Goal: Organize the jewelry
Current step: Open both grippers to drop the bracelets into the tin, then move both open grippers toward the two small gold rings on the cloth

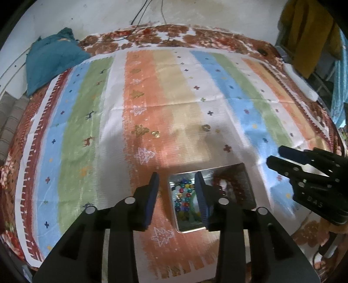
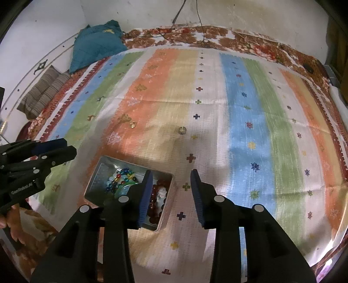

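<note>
A metal tin [image 1: 243,174] [image 2: 97,174] lies on the striped cloth and holds coloured bead jewelry [image 1: 184,196] [image 2: 121,176] and dark red beads [image 2: 156,196]. A ring [image 1: 205,127] [image 2: 182,130] and a small gold piece [image 1: 155,134] [image 2: 132,124] lie on the cloth beyond the tin. My left gripper [image 1: 177,182] is open and empty above the tin's left edge. My right gripper [image 2: 170,180] is open and empty, just right of the tin. Each gripper shows in the other's view, the right [image 1: 304,167] and the left [image 2: 39,156].
The striped cloth [image 1: 152,98] [image 2: 250,130] covers a floral bedspread [image 1: 195,37]. A teal pillow [image 1: 50,58] [image 2: 95,43] and a striped cushion [image 2: 43,91] lie at the far left. Cables [image 1: 141,13] hang on the wall behind.
</note>
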Motion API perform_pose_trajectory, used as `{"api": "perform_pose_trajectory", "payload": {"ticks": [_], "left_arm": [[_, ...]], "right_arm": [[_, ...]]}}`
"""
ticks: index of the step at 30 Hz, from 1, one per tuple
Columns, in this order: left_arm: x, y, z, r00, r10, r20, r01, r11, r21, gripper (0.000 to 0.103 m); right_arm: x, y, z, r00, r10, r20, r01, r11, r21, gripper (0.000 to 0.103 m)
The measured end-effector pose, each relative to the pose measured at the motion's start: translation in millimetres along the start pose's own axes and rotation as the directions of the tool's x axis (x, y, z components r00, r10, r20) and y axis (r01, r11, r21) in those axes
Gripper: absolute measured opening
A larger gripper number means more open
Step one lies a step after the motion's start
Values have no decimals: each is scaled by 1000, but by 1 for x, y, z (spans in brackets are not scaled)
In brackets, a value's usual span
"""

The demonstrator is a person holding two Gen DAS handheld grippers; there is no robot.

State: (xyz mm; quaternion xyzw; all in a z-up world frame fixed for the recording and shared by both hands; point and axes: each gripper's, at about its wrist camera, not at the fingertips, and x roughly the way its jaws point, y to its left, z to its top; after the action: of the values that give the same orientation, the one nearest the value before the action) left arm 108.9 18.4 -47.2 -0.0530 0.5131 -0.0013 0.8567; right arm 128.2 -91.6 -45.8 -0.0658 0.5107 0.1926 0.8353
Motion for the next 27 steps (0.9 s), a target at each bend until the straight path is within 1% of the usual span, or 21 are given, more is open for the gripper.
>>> {"api": "perform_pose_trajectory", "payload": {"ticks": [1,5,8,13,17,21,24,27], "left_arm": [[2,1,1,1000,7,-4,-7,1000,-1,40],[9,6,8,1000,18,-16,-19,1000,-17,42],[12,6,14,999,33,-19,-33,999,-5,45],[18,14,23,998,56,-22,-56,998,-31,48],[27,19,28,997,62,-43,-64,997,-44,52],[37,23,33,995,77,-68,-80,996,-50,53],[43,25,38,993,82,-81,-86,995,-55,53],[51,27,41,991,88,-98,-94,994,-56,54]], "right_arm": [[2,0,2,1000,-4,-2,4,1000,0,43],[7,1,6,1000,-9,-12,9,1000,-4,43],[13,0,10,999,-19,-28,19,1000,-1,43],[25,0,19,998,-39,-50,38,999,-8,49],[34,-2,26,997,-39,-65,39,999,-3,49],[40,-2,29,996,-39,-77,39,999,-4,51],[43,-2,34,996,-39,-79,39,999,-2,54],[48,-3,37,995,-39,-88,39,999,2,55]]}}
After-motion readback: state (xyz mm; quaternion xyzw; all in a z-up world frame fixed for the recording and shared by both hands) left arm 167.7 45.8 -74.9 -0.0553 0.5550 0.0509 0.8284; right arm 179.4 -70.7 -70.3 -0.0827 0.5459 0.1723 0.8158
